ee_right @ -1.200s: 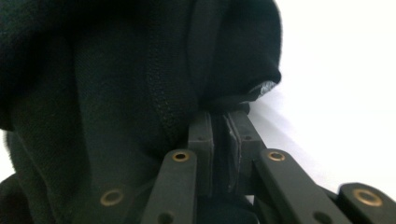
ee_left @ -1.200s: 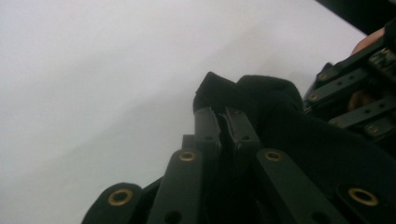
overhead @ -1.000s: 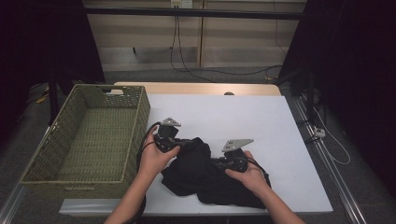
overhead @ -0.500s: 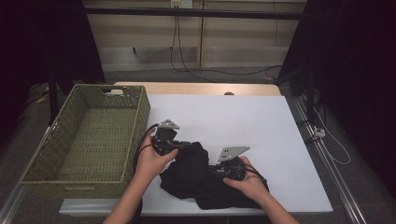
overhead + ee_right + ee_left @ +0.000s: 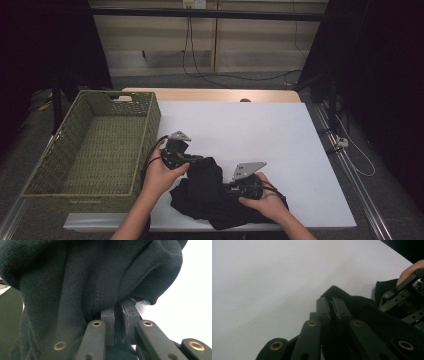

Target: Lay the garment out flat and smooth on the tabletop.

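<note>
A black garment [image 5: 212, 192] lies bunched on the white table [image 5: 250, 130] near its front edge. My left gripper [image 5: 192, 161] grips the garment's upper left part, and in the left gripper view its jaws are closed on a fold of the black cloth [image 5: 359, 307]. My right gripper [image 5: 227, 189] is shut on the cloth from the right. In the right gripper view the black fabric [image 5: 87, 277] hangs over the closed jaws. A hand holds each gripper. The right gripper's frame [image 5: 404, 297] shows at the right of the left gripper view.
A green woven basket [image 5: 95, 145] stands at the table's left side, right beside my left hand. Bare white tabletop stretches behind and to the right of the garment. Cables and a dark curtain lie beyond the table's right edge.
My right gripper has moved left and toward the front edge, pushing the cloth toward my left gripper. The garment is more bunched. The left gripper has barely moved.
</note>
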Demonstrator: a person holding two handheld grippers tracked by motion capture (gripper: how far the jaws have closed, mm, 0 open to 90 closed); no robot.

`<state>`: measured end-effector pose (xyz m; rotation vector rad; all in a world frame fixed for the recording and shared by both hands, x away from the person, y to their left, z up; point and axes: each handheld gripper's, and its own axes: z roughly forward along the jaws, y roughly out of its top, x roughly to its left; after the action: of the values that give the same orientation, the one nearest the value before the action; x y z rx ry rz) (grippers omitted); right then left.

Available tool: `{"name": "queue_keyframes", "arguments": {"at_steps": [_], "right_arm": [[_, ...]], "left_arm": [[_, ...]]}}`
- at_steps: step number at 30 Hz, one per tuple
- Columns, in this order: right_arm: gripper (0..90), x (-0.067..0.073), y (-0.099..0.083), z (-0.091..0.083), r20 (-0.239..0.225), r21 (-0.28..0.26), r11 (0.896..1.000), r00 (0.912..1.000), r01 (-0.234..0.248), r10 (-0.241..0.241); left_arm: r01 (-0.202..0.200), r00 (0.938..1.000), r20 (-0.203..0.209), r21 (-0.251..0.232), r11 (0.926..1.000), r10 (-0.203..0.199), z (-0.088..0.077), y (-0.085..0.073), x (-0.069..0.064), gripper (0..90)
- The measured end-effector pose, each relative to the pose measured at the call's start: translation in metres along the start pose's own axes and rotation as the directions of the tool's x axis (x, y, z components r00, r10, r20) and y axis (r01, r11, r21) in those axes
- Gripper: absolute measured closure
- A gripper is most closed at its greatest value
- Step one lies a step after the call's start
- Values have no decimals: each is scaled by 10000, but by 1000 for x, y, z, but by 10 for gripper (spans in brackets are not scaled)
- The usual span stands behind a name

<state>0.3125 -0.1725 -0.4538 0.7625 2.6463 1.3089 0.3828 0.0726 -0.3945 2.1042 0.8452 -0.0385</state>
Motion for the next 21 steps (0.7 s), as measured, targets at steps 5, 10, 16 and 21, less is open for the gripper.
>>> {"name": "queue_keyframes", "arguments": {"at_steps": [5,10,16,21], "right_arm": [[821,0,0,0,-198,0,10000,9998,-41,41],[821,3,-1,-1,-412,10,10000,9991,-49,50],[821,13,-4,-4,-691,125,9999,9976,-31,40],[821,20,-6,-6,-886,207,9997,9960,-131,148]], "left_arm": [[-5,10000,-11,-54,10000,5,-2,-2,-1,849],[45,9998,169,12,10000,-45,-5,-2,-3,850],[-37,9994,342,76,10000,34,-5,-1,-7,854],[-123,9990,421,54,9999,121,-5,-1,-10,856]]}}
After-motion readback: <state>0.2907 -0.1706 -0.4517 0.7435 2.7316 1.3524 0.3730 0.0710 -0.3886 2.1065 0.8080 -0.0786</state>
